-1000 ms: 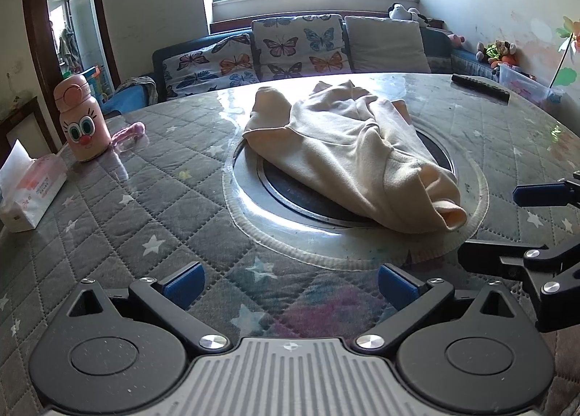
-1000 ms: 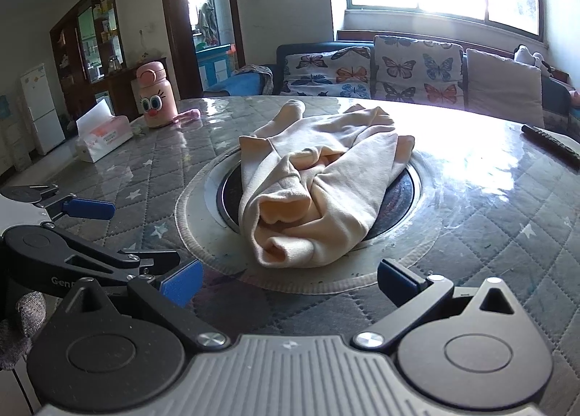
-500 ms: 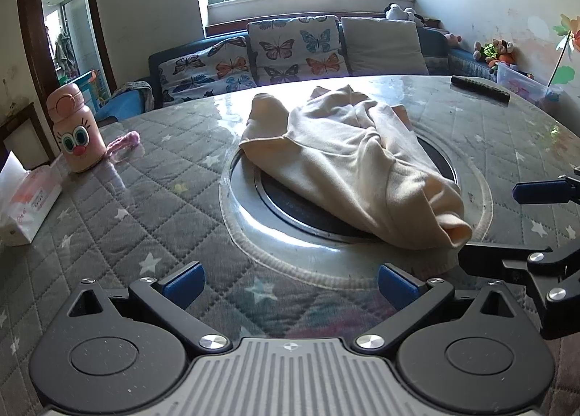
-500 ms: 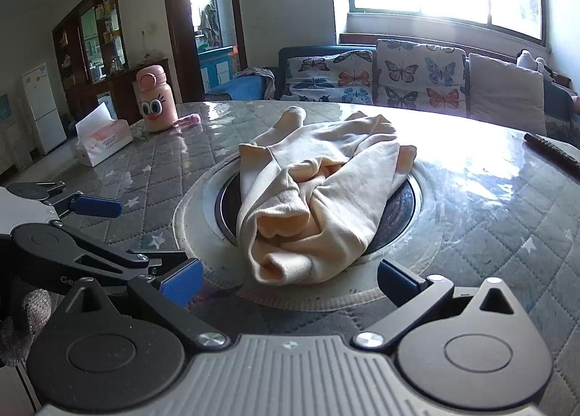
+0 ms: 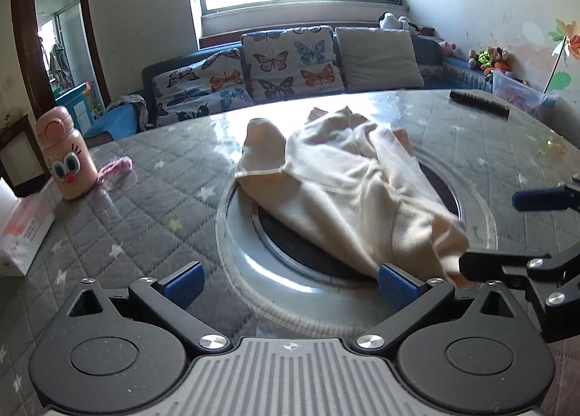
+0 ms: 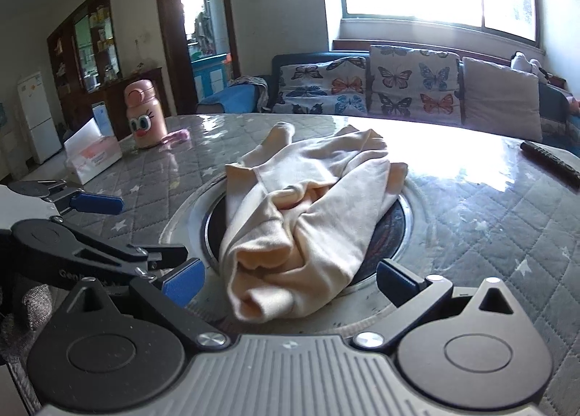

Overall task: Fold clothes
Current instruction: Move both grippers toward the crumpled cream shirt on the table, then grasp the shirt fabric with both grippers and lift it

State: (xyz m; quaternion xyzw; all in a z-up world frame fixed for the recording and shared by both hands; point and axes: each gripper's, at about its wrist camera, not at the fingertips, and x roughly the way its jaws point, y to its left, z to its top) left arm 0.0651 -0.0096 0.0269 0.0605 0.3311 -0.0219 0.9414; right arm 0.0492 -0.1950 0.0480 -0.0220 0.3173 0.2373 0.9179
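A crumpled cream garment (image 5: 348, 191) lies in a heap over the round dark inset at the middle of the table; it also shows in the right wrist view (image 6: 308, 216). My left gripper (image 5: 290, 280) is open and empty, just short of the garment's near edge, its right fingertip (image 5: 397, 285) close to the cloth. My right gripper (image 6: 290, 280) is open and empty, with the garment's near end between its jaws. The right gripper also shows at the right edge of the left wrist view (image 5: 525, 231), and the left gripper shows at the left of the right wrist view (image 6: 108, 227).
The round table (image 5: 152, 198) has a grey quilted star cover under glass. A pink bottle (image 5: 67, 155), a pink cloth item (image 5: 116, 167) and a tissue box (image 5: 21, 231) stand at the left. A black remote (image 5: 478, 108) lies at the far right. A sofa (image 5: 290, 64) is behind.
Both grippers have moved forward toward the garment, which now looks larger and nearer. Both stay open. The garment has not moved.
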